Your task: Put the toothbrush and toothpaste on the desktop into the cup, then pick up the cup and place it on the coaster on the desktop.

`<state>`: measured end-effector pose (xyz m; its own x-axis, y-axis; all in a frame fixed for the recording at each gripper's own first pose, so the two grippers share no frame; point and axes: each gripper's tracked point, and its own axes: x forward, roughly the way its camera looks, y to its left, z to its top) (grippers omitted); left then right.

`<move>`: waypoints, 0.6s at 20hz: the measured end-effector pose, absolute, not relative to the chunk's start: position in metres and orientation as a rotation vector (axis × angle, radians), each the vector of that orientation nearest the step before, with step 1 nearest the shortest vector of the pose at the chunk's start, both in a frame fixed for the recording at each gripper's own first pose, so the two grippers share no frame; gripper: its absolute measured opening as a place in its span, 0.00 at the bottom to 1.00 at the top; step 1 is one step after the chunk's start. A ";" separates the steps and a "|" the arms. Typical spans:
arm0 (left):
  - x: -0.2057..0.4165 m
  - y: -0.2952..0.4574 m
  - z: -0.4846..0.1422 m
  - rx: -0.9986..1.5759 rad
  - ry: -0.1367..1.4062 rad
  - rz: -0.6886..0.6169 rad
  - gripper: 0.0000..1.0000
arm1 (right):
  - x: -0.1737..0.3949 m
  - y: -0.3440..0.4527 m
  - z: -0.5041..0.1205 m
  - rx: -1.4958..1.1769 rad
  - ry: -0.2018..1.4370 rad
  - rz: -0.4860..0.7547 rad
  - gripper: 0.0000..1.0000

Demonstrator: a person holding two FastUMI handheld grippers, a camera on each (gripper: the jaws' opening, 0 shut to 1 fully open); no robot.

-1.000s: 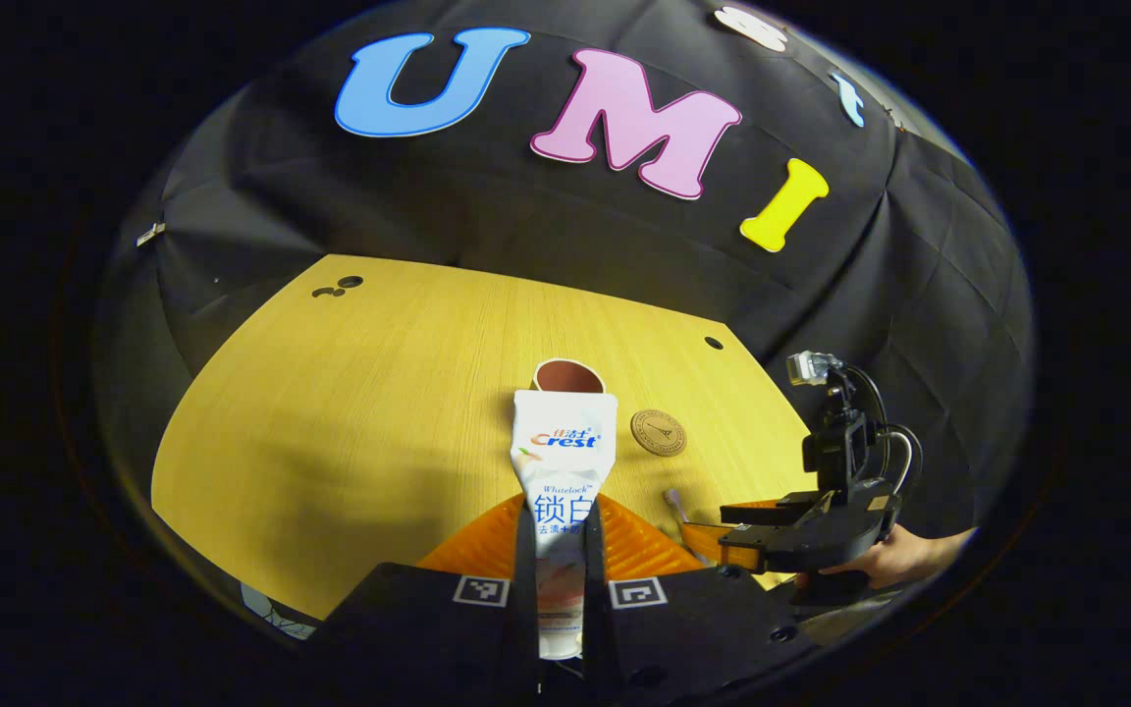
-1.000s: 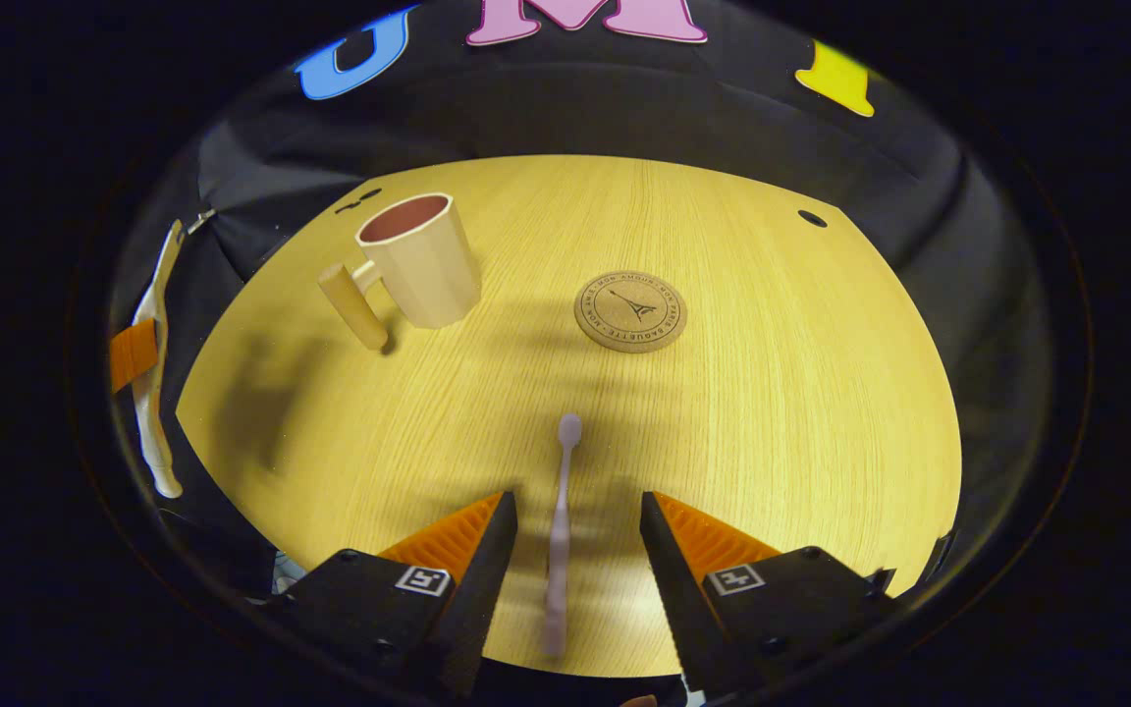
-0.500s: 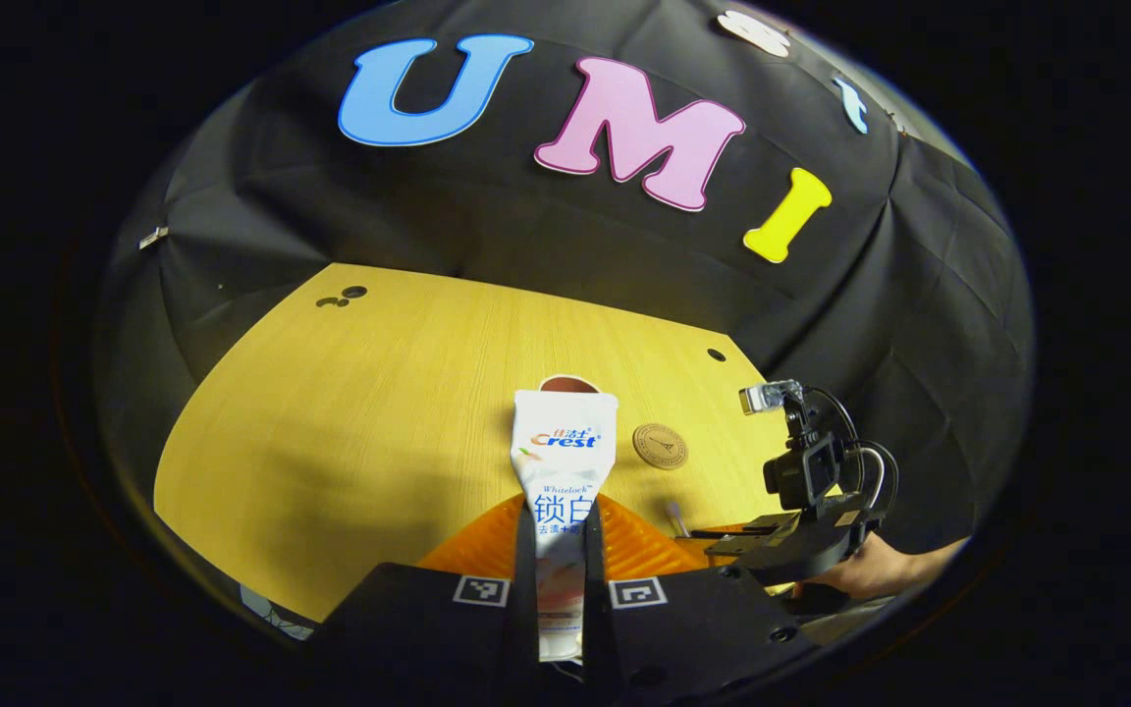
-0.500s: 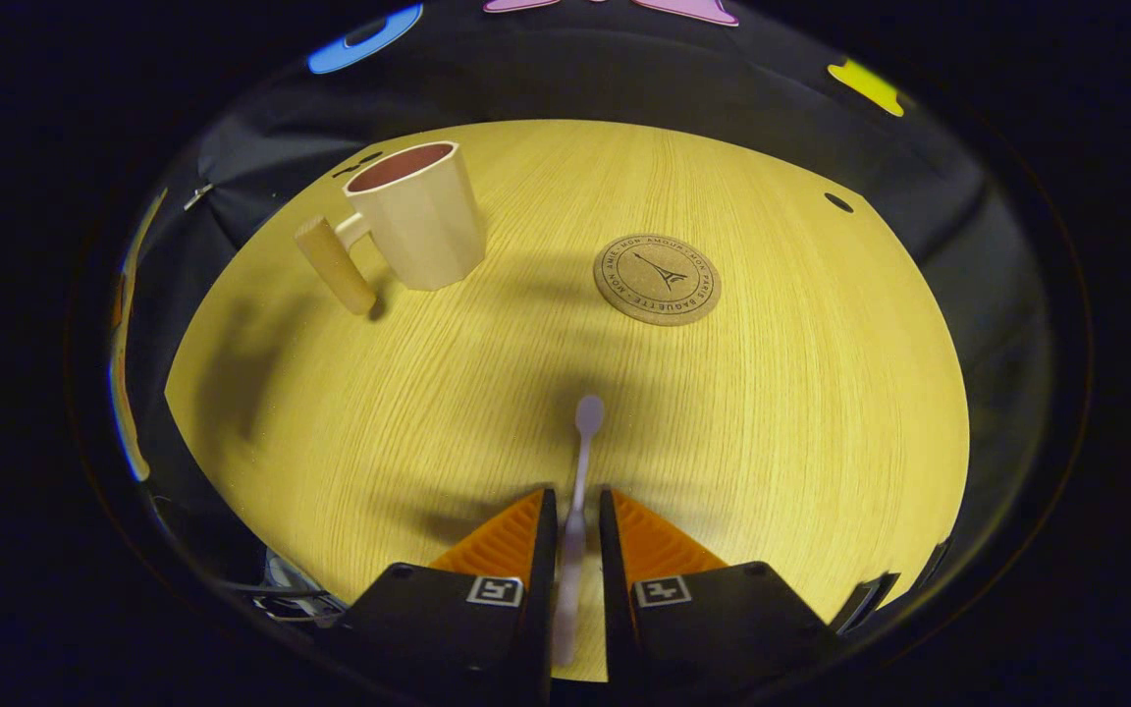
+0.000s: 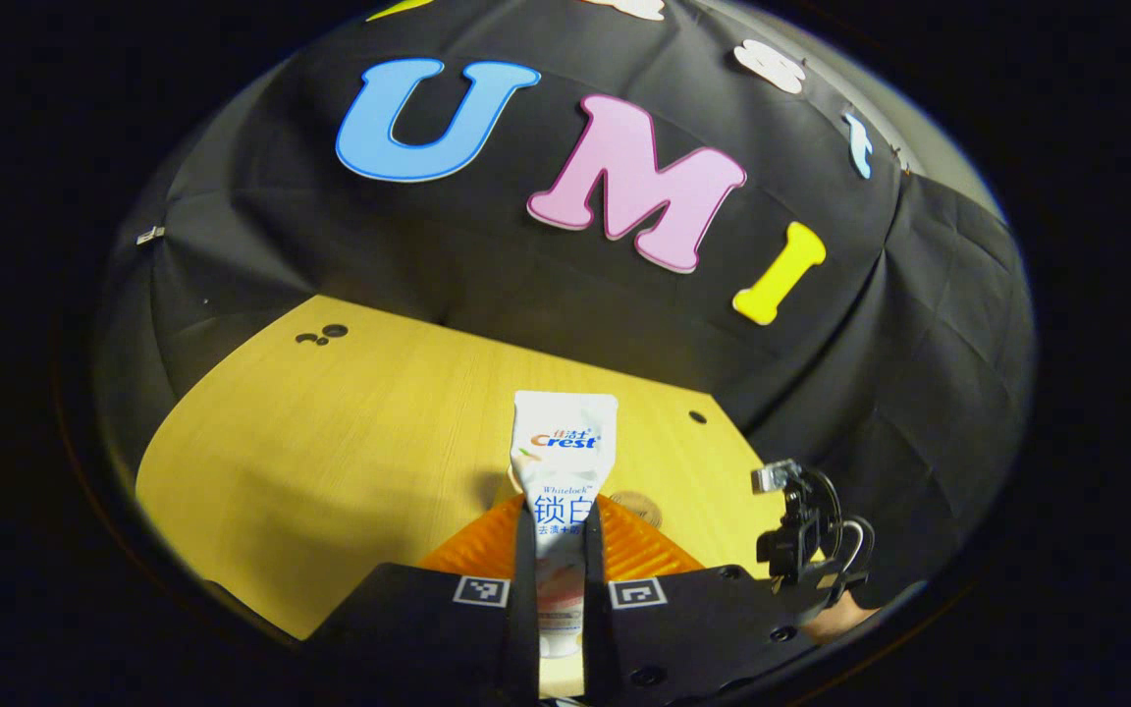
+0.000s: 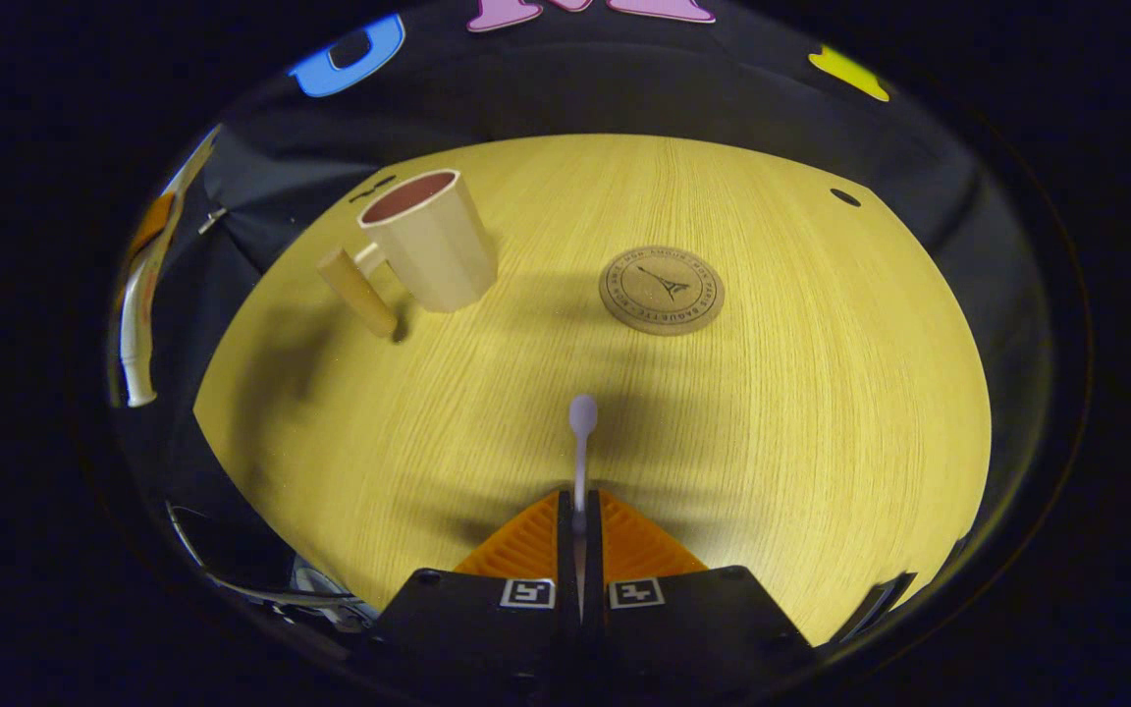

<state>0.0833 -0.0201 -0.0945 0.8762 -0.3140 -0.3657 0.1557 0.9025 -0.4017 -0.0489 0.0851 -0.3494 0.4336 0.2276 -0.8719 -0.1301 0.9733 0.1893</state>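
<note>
My left gripper [image 5: 559,550] clamps the toothpaste [image 5: 562,462], right gripper [image 6: 580,535] clamps the toothbrush [image 6: 581,432]; bare table [image 6: 821,393] separates cup [image 6: 428,253] and coaster [image 6: 662,290].

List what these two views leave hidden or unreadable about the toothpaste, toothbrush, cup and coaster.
- Cup: in the right gripper view its bottom inside is out of sight behind its own wall.
- Toothbrush: right gripper view; the handle is hidden between the right gripper's fingers.
- Toothpaste: left gripper view; its cap end is cut off between the left gripper's fingers.
- Coaster: left gripper view; partly hidden by a finger. Its print is too small.
</note>
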 end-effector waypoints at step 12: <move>0.204 -0.051 -0.056 -0.415 0.198 -0.396 0.22 | -0.032 0.052 -0.223 0.404 0.762 0.286 0.05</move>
